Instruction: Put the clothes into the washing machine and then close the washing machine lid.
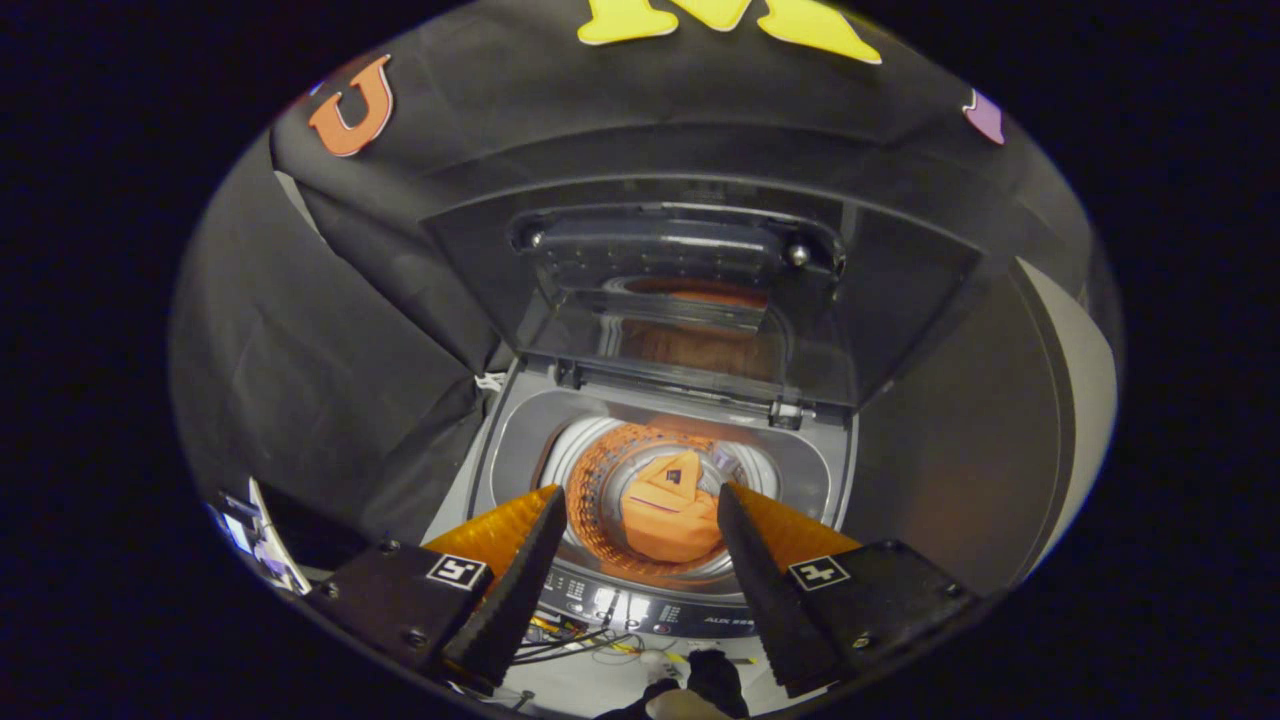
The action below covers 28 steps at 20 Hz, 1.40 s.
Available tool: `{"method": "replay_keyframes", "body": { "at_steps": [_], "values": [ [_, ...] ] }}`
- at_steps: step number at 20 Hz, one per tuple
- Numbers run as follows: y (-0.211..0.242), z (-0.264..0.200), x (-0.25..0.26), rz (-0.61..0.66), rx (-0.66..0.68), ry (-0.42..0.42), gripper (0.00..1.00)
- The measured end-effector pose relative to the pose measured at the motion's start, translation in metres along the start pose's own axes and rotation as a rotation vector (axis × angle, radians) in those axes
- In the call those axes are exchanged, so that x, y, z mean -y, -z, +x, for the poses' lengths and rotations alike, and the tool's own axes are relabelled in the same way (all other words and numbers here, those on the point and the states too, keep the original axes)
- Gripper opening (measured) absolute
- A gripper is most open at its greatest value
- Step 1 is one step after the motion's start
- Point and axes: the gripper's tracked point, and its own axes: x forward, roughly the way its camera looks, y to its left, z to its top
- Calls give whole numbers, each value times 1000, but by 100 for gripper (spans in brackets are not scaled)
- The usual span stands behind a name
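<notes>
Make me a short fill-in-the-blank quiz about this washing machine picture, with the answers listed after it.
1. The washing machine lid stands ____.
2. The orange garment lies inside the ____.
3. The tongs hang above the machine with their fingers ____, holding nothing.
4. The control panel sits below the drum opening, nearer the ____ than the lid's hinge is.

Answers: open; drum; apart; tongs
</notes>
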Motion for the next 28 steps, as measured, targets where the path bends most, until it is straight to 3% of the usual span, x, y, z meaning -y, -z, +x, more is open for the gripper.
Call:
{"method": "replay_keyframes", "body": {
  "at_steps": [5, 18, 28],
  "values": [
    [-25, -25, -8, -25, 75, -2, 95],
    [-120, -75, -18, 59, 244, -29, 95],
    [-188, -72, -6, 73, 300, 61, 94]
  ]
}}
